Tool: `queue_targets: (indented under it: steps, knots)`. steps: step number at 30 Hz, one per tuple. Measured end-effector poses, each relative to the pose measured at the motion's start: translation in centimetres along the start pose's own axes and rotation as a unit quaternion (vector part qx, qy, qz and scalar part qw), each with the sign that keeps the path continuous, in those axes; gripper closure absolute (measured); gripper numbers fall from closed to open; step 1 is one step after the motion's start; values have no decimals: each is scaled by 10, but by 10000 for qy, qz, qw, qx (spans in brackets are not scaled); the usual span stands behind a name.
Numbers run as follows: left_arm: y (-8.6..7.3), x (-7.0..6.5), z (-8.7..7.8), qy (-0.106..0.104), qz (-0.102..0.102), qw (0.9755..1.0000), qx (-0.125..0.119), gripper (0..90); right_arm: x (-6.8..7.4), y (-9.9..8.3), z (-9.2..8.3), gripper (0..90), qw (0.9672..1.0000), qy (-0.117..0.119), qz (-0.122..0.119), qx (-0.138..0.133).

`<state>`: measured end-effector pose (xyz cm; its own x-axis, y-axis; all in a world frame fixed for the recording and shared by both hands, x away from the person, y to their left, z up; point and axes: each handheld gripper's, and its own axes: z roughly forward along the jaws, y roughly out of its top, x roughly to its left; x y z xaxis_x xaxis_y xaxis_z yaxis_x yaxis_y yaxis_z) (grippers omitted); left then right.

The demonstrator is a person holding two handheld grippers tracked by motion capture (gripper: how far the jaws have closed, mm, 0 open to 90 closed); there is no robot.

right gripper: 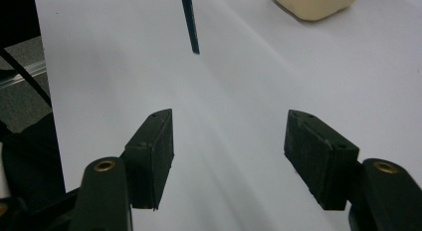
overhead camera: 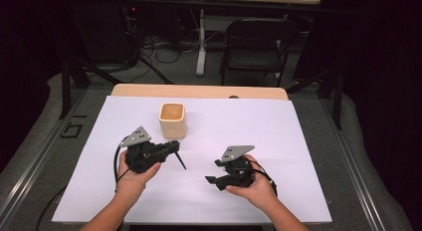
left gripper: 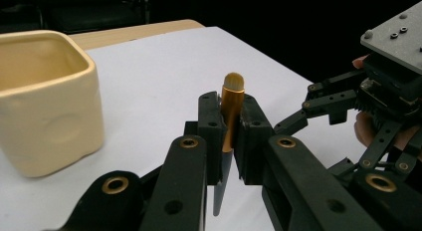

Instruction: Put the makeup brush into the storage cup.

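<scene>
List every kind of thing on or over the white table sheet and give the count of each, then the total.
Cream cup: 1
Makeup brush clamped in the left gripper: 1
Hand-held grippers, the left one and the right gripper, its jaws apart with nothing between them: 2
Total: 4

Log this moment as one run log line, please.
left gripper: shut on makeup brush | right gripper: open, nothing between fingers | cream cup: upright on white sheet, apart from both
</scene>
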<state>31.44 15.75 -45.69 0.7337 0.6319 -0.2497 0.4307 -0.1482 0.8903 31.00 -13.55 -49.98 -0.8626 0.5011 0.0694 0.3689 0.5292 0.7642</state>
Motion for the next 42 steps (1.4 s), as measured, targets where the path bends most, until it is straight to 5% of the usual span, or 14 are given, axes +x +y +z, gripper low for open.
queue_targets:
  steps: [9, 19, 31, 42]
  knots:
    - [12, 4, -3, 163, 180, 9996, 154, 835, -8, -9, -7, 379, 9996, -105, 160, 187]
    - [22, 12, -3, 400, 270, 9983, 336, 835, -11, -21, -16, 235, 9984, -396, 178, 360]
    - [41, 30, -7, 802, 279, 9955, 429, 835, -21, -33, -23, 174, 9963, -602, 426, 436]
    - [76, 51, -8, 1240, 314, 9907, 458, 836, -30, -38, -26, 159, 9951, -696, 570, 410]
